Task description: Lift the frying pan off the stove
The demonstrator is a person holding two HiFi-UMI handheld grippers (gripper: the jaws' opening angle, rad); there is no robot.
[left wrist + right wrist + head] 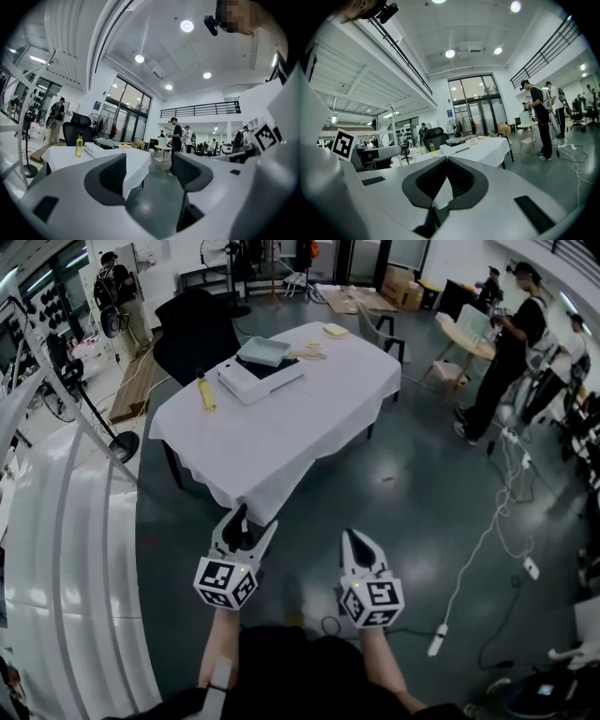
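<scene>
The left gripper had its fingers spread apart, with nothing between them. The right gripper had its fingers pressed together on nothing. Both were held over the dark floor, well apart from the surface with the white cloth. On it, the pale frying pan sat on the white stove, near a yellow bottle.

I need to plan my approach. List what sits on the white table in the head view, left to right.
From the left: yellow bottle → white stove → pale flat object at the far corner.
</scene>
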